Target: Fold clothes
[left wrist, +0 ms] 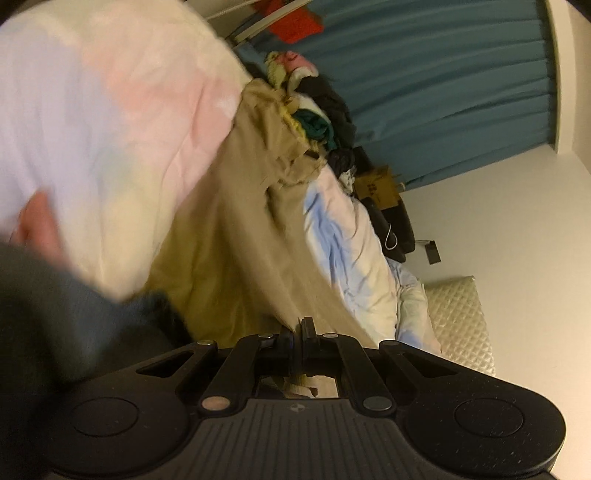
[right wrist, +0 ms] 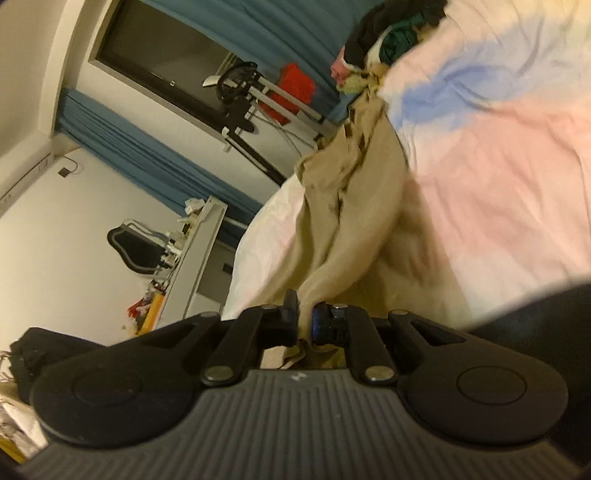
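A beige garment (left wrist: 236, 229) hangs stretched over the pastel bedspread (left wrist: 110, 110). My left gripper (left wrist: 297, 332) is shut on one edge of it, with cloth pinched between the jaws. My right gripper (right wrist: 304, 314) is shut on another edge of the same beige garment (right wrist: 354, 206), and the cloth runs from the jaws up toward the pile. Both views are tilted and blurred. The garment's far end bunches near a heap of mixed clothes (left wrist: 314, 122), which also shows in the right wrist view (right wrist: 391, 33).
The bed's pastel cover (right wrist: 498, 158) fills much of both views. Blue curtains (left wrist: 443, 74) hang behind. A white shelf unit (right wrist: 195, 251) and a black stand (right wrist: 240, 96) are by the wall. A dark sleeve (left wrist: 44, 314) and a hand are at the left.
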`<state>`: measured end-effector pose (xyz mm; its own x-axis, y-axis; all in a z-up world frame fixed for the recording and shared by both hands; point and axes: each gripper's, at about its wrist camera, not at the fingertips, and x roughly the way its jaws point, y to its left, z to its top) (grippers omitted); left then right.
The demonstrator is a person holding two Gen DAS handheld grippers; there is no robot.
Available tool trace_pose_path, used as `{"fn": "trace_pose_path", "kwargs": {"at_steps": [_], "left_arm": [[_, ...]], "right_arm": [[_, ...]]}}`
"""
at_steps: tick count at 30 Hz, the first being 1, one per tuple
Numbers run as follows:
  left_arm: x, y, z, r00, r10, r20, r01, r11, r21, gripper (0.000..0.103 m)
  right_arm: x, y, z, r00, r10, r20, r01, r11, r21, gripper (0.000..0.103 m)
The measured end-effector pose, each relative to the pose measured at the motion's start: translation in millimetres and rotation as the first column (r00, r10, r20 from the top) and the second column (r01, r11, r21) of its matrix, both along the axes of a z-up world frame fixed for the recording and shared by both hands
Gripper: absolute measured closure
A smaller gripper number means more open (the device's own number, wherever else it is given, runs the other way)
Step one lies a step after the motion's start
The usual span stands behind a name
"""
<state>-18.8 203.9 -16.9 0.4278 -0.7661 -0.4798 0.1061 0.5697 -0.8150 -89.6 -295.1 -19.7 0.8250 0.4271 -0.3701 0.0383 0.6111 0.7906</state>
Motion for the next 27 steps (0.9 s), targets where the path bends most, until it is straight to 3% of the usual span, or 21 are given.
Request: {"fn": "trace_pose_path", "kwargs": {"at_steps": [4, 7, 13, 19, 23, 27], "left_arm": [[50.9, -15.5, 16.6, 0.999, 0.025, 0.042, -0.026, 0.999, 0.034, 0.099], [95.6, -39.7, 29.3, 0.992, 0.054, 0.117, -0.064, 0.995, 0.082, 0.099], [167.7, -79.8, 33.9, 0.953, 0.119, 0.278, -0.179, 0.963, 0.200, 0.099], [218.8, -112.7, 10.5, 0.913, 0.116, 0.391, -0.248, 0.919, 0.305, 0.099], [238.1, -133.8, -13.4, 0.886, 0.041, 0.461, -0.249, 0.882, 0.401, 0.099], [266.0, -147.6, -46.3, 0.912, 0.024, 0.410, -0.230, 0.857, 0.462, 0.099]], "right_arm": [[47.6, -8.7, 7.7, 0.999, -0.044, 0.019, 0.044, 0.999, -0.002, 0.093], [95.0, -16.6, 10.6, 0.996, -0.087, 0.037, 0.088, 0.996, -0.027, 0.092], [177.3, -9.6, 16.1, 0.986, -0.122, 0.113, 0.145, 0.964, -0.224, 0.092], [230.5, -7.6, -12.4, 0.980, -0.112, 0.162, 0.163, 0.923, -0.350, 0.092], [255.9, -6.5, -40.5, 0.979, -0.103, 0.177, 0.170, 0.890, -0.423, 0.092], [285.3, 3.1, -69.0, 0.990, -0.090, 0.110, 0.134, 0.844, -0.519, 0.092]]}}
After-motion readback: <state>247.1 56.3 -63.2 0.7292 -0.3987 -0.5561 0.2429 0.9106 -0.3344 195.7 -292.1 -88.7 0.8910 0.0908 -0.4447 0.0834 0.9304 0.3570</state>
